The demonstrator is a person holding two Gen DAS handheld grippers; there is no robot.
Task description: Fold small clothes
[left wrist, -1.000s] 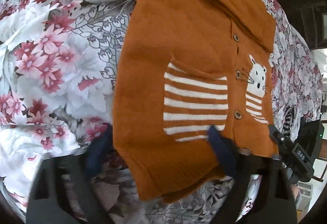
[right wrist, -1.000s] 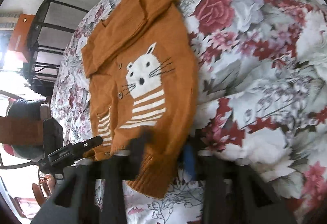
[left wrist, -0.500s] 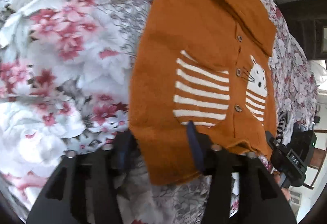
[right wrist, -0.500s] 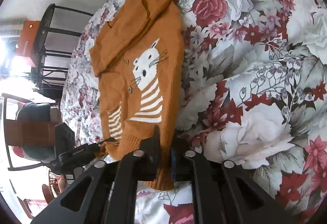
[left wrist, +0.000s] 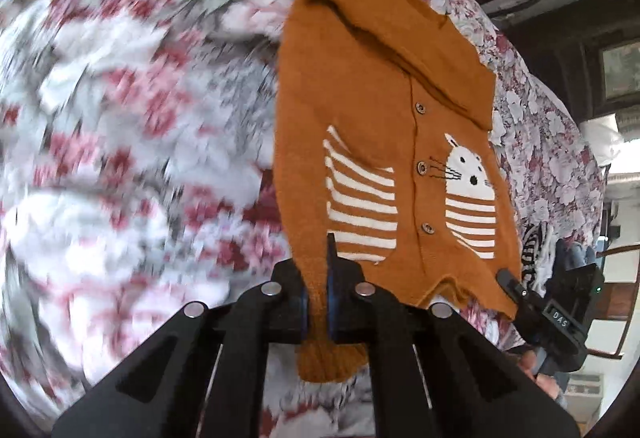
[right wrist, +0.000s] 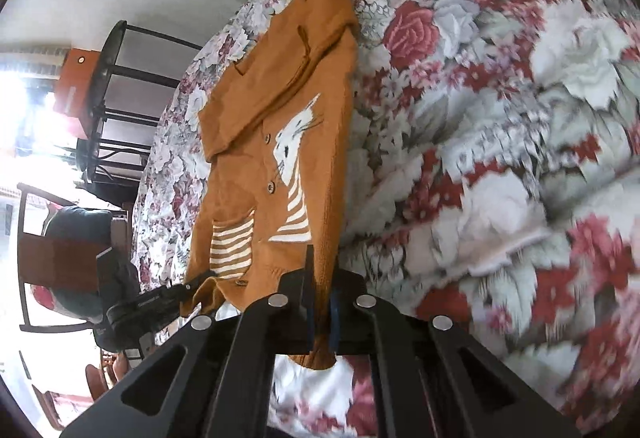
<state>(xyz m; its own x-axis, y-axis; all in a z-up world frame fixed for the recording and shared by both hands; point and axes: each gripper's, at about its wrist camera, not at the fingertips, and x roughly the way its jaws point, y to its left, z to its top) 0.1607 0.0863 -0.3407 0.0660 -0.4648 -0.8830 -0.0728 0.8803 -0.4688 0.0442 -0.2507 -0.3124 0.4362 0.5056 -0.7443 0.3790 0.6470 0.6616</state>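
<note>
A small orange knit cardigan [left wrist: 360, 110] with buttons, white stripes and a white cat face lies on the floral bedspread [left wrist: 120, 118]; it also shows in the right wrist view [right wrist: 280, 110]. My left gripper [left wrist: 316, 278] is shut on the left part of its bottom hem. My right gripper [right wrist: 320, 278] is shut on the right part of the hem. The hem is lifted off the bedspread between the two grippers; the collar end still rests on it. The right gripper also shows in the left wrist view [left wrist: 516, 288], and the left gripper in the right wrist view [right wrist: 196, 284].
The floral bedspread [right wrist: 500, 118] spreads wide around the cardigan. A black metal rack [right wrist: 116, 110] and an orange box [right wrist: 72, 86] stand beyond the bed's far edge. A wooden chair with dark clothing [right wrist: 60, 238] stands at the side.
Both grippers closed on the cardigan's bottom hem and lifted it. The lower part of the cardigan has come off the bedspread and hangs stretched between them.
</note>
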